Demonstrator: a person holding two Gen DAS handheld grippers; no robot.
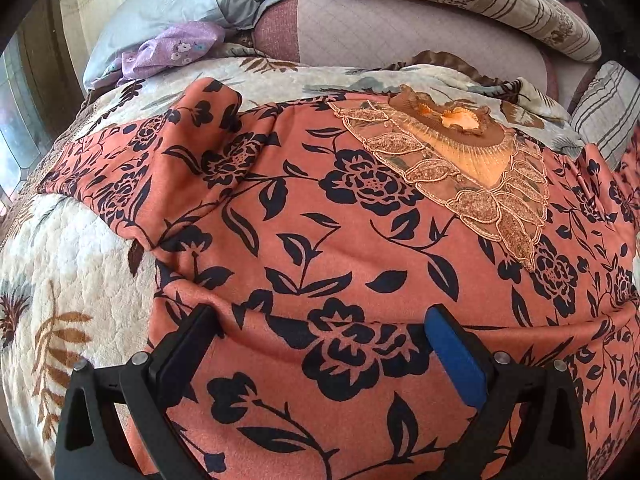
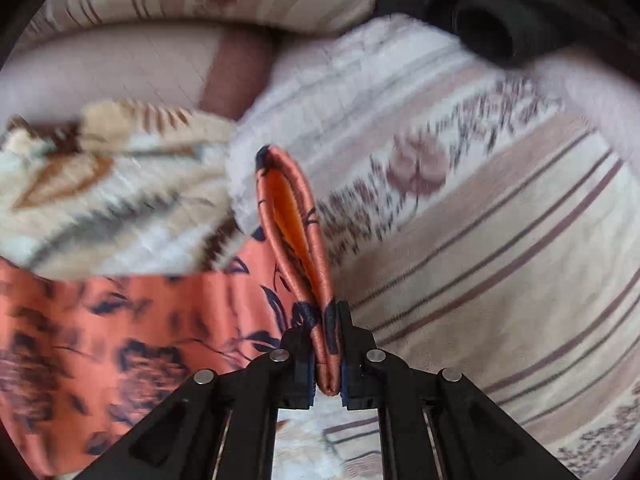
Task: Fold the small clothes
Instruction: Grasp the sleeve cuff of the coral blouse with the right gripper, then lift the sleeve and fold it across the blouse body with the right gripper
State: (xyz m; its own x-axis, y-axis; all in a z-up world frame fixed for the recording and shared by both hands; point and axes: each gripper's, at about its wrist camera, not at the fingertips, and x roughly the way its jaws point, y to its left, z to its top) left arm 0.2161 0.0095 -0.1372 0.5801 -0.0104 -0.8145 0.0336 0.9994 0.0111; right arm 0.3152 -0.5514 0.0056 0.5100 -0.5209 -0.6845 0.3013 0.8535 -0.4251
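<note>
A salmon-orange garment with a dark floral print (image 1: 320, 216) lies spread on a quilted bed cover, its lace-trimmed neckline (image 1: 452, 148) at the upper right. My left gripper (image 1: 320, 320) is open just above the garment's lower part, its fingers (image 1: 452, 352) spread wide over the cloth. In the right wrist view, my right gripper (image 2: 325, 344) is shut on a folded hem or sleeve edge of the same garment (image 2: 296, 232) and holds it lifted, with the rest of the cloth (image 2: 120, 340) trailing to the left.
The floral quilt (image 1: 60, 280) covers the bed. A purple flowered cloth (image 1: 176, 50) and a grey-blue pillow (image 1: 168, 4) lie at the back left. Striped pillows (image 1: 500, 4) lie at the back right, and one striped pillow (image 2: 500, 240) is beside my right gripper.
</note>
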